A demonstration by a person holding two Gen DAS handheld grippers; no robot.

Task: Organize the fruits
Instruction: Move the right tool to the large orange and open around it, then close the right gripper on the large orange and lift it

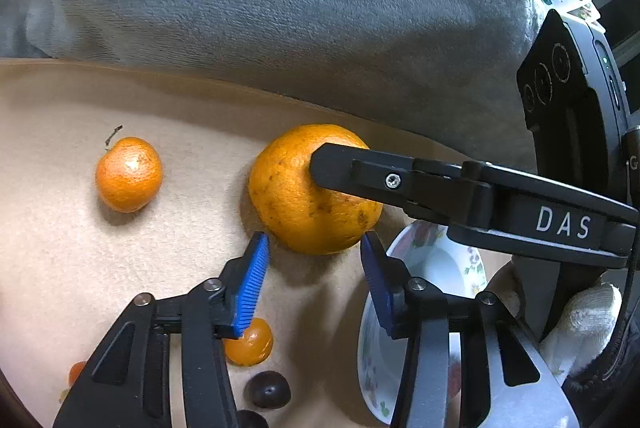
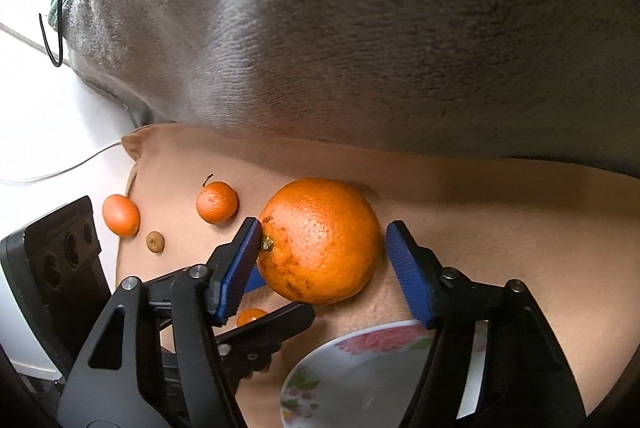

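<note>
A large orange [image 1: 304,196] [image 2: 320,240] lies on the tan cloth. My right gripper [image 2: 320,260] is open with its blue pads on either side of the orange, the left pad touching it. My left gripper [image 1: 314,260] is open just in front of the orange, not touching it. The right gripper's black finger [image 1: 340,164] crosses over the orange in the left wrist view. A small mandarin [image 1: 129,174] [image 2: 217,202] with a stem lies to the left. A floral bowl [image 1: 448,260] [image 2: 360,368] sits near the grippers, and I see no fruit in it.
A small orange kumquat [image 1: 250,342] [image 2: 250,316] and dark round fruits [image 1: 267,389] lie by the left gripper. Another kumquat [image 2: 121,214] and a brown fruit [image 2: 155,241] lie at the cloth's left edge. A grey blanket [image 2: 360,28] rises behind. White table [image 2: 40,132] at left.
</note>
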